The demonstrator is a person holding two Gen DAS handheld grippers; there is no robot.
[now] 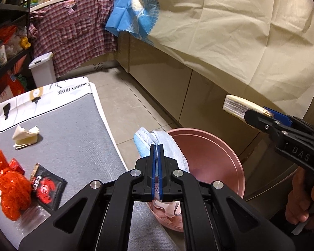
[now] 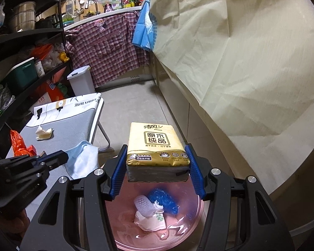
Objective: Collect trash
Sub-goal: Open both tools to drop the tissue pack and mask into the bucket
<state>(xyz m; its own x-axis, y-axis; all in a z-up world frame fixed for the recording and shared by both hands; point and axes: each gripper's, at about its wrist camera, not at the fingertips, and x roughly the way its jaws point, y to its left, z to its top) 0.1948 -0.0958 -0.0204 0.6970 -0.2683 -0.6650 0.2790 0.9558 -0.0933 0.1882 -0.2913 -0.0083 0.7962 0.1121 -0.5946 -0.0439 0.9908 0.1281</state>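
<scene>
Hanging over the pink basin (image 2: 195, 219), tissue pack (image 2: 157, 146) clamped in right tool (image 2: 157, 163)

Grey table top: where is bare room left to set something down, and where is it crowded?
The grey table top is bare between the crumpled tissue and the printed far end, and along its right edge. It is crowded near the front-left, where the orange bag and black packet lie.
</scene>
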